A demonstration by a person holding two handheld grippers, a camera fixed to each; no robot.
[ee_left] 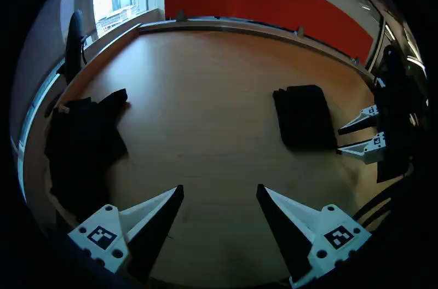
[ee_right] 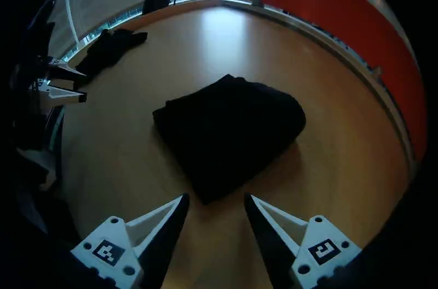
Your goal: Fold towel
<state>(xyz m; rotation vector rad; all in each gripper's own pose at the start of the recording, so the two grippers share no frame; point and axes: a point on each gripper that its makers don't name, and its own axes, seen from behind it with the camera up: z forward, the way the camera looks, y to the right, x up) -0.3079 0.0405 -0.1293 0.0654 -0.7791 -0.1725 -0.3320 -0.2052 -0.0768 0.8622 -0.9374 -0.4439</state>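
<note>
While the left hand-held gripper and right hand-held gripper stand spread, the towel lies just beyond the latter's tips.

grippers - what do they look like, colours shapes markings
The left gripper and right gripper look alike: each has two white plastic fingers tapering to pointed wedges with black inner faces. Each finger base carries a square black-and-white marker tag and small round holes.

A plain black towel lies just ahead of the right claw on the orange-brown wood-grain surface. Left of the left claw sits a black cloth. Both claws are white and black, with black-and-white square markers. Beyond them is a red panel.
</note>
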